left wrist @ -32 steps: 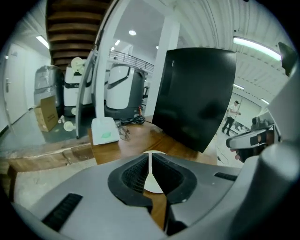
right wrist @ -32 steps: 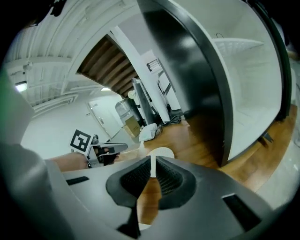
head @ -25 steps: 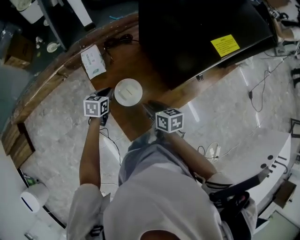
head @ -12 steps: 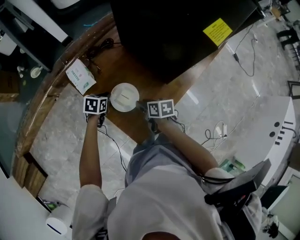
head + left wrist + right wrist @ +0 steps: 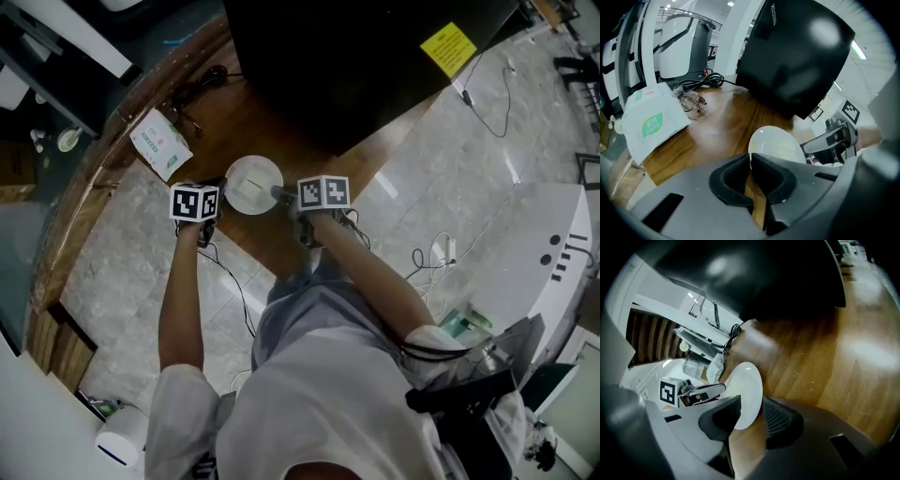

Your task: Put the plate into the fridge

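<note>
Right tongs (image 5: 751, 405) have just been opening and stand wide, with the right rim of the plate (image 5: 251, 183) between them, not yet pinched; left tongs (image 5: 751, 160) look closed on its left rim; the plate lies on the wooden tabletop (image 5: 246, 120), on the near side of the black box (image 5: 356, 56), likely the fridge; best push the right tongs deeper over the rim, close firmly opposite the left, then lift both together and level, since glazed china probably slips.
</note>
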A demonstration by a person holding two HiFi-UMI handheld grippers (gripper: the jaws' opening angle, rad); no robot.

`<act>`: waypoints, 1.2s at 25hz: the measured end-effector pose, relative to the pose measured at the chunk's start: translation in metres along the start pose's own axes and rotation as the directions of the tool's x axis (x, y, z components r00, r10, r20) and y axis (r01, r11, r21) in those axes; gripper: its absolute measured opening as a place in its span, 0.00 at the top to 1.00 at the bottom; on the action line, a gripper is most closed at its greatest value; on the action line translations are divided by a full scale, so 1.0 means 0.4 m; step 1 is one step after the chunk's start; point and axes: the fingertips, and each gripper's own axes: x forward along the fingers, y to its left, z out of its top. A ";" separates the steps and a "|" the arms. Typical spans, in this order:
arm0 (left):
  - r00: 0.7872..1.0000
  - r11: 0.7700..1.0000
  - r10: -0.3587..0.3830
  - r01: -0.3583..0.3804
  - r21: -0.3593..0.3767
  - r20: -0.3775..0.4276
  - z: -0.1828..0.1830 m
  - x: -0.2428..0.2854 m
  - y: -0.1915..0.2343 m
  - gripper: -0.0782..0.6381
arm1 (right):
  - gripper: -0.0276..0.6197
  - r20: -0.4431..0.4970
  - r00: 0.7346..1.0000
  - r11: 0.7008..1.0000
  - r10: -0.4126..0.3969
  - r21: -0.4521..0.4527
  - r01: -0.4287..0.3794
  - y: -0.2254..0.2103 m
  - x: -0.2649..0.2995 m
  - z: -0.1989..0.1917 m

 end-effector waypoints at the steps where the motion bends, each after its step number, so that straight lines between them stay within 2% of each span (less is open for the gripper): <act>1: 1.000 1.000 0.001 -0.001 0.002 0.005 -0.001 -0.002 -0.003 0.86 | 0.72 -0.002 1.000 1.000 0.002 0.000 -0.002 0.003 0.002 -0.003; 6: 0.999 0.998 0.029 -0.030 0.049 0.034 -0.005 -0.007 -0.005 0.86 | 0.76 0.016 1.000 1.000 0.001 -0.006 -0.001 0.008 0.010 -0.014; 9: 0.998 0.999 0.023 -0.024 0.026 0.053 -0.001 0.002 0.008 0.86 | 0.83 0.042 0.999 0.999 0.007 0.051 -0.009 -0.006 0.023 -0.010; 12: 0.997 0.999 0.029 -0.031 0.033 0.069 -0.007 0.007 0.016 0.86 | 0.86 0.071 0.997 0.994 0.030 0.107 -0.037 -0.014 0.032 -0.011; 14: 0.997 0.999 0.025 -0.027 0.021 0.078 -0.013 0.009 0.020 0.86 | 0.87 0.083 0.991 0.979 0.109 0.164 -0.122 0.005 0.043 -0.015; 16: 0.997 1.000 0.013 -0.014 0.015 0.074 -0.024 0.018 0.015 0.86 | 0.87 0.086 0.969 0.941 0.231 0.232 -0.245 0.046 0.061 -0.029; 17: 0.997 1.000 0.010 -0.012 0.021 0.073 -0.027 0.020 0.009 0.86 | 0.89 0.102 0.961 0.928 0.258 0.251 -0.276 0.059 0.063 -0.031; 21: 0.996 1.000 -0.003 0.003 0.007 0.087 -0.029 0.018 0.000 0.86 | 0.90 0.181 0.955 0.930 0.234 0.243 -0.274 0.050 0.061 -0.016; 30: 0.995 1.000 0.017 -0.018 0.011 0.100 -0.057 0.020 0.006 0.86 | 0.91 0.158 0.951 0.937 0.267 0.189 -0.295 0.053 0.063 -0.024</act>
